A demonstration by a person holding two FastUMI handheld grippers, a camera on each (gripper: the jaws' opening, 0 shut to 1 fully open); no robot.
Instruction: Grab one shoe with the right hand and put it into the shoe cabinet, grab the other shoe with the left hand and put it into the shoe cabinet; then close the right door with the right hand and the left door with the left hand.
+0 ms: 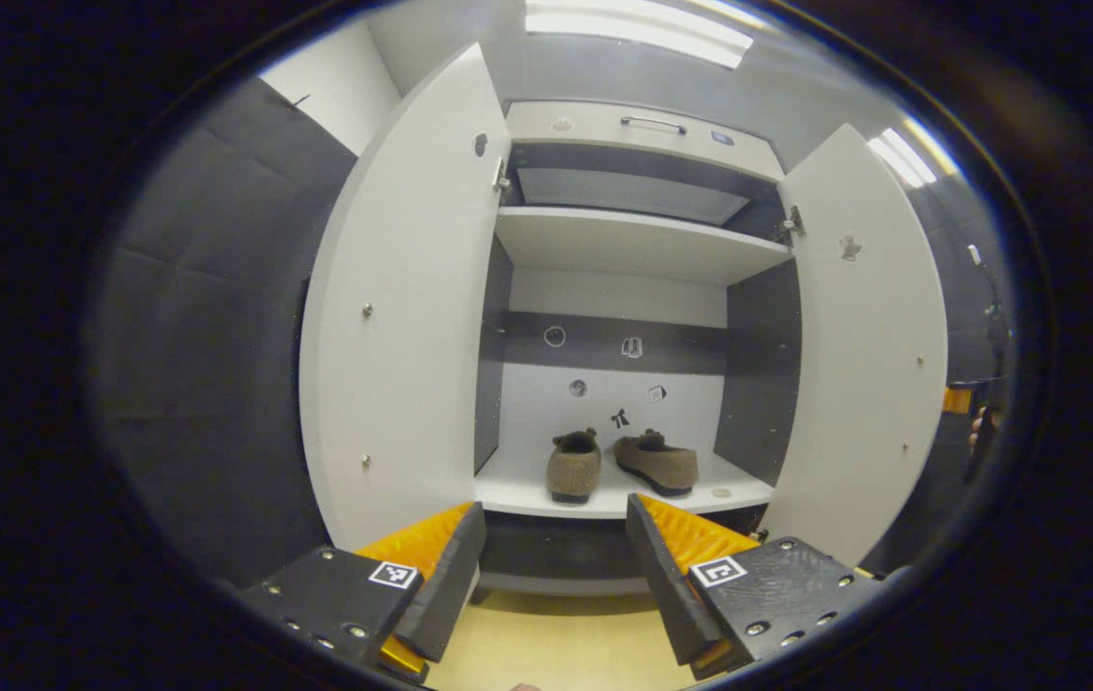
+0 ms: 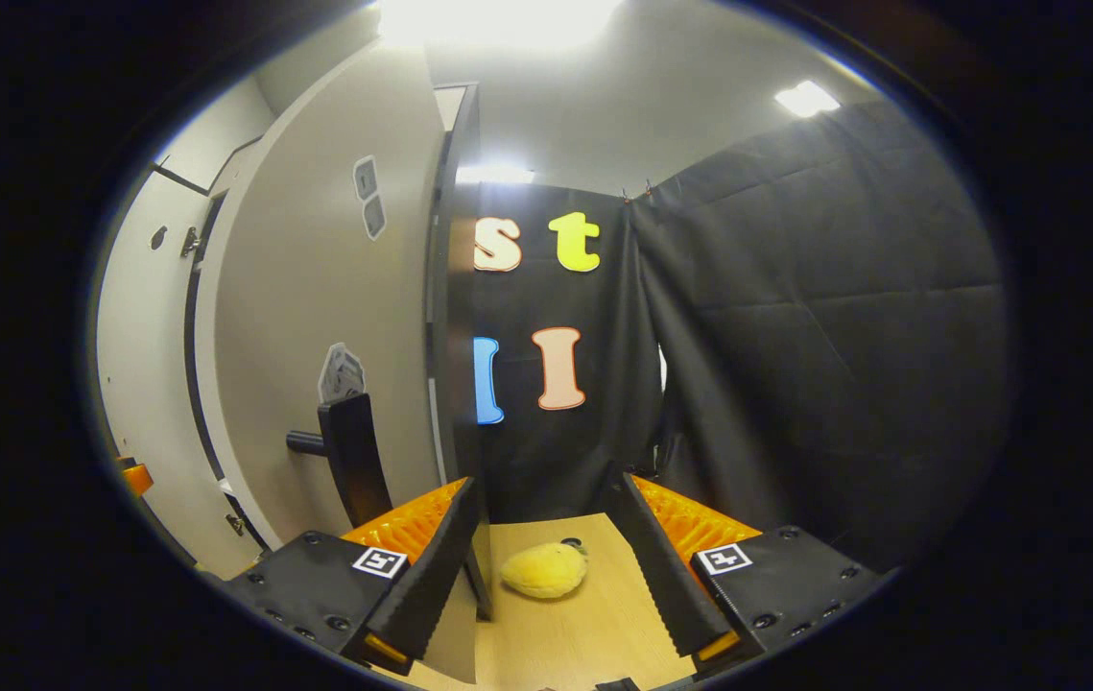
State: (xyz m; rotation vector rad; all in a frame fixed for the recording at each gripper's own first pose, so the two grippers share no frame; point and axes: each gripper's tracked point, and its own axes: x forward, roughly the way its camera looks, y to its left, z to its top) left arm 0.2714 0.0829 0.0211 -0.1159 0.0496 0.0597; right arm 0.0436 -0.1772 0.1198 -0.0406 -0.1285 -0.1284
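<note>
Inside, two shoes (image 1: 621, 464) on the shoe cabinet's (image 1: 632, 245) bottom shelf, both doors wide, left gripper (image 1: 556, 566) and right gripper (image 2: 541, 566) spread apart and empty, yellow object (image 2: 544, 570) indistinct.

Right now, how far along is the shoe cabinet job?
Done: both shoes sit on the cabinet's lower shelf. In hand: nothing; the left gripper and right gripper are open, the right one by the right door's handle. Left: closing the right door and left door, both wide open.
</note>
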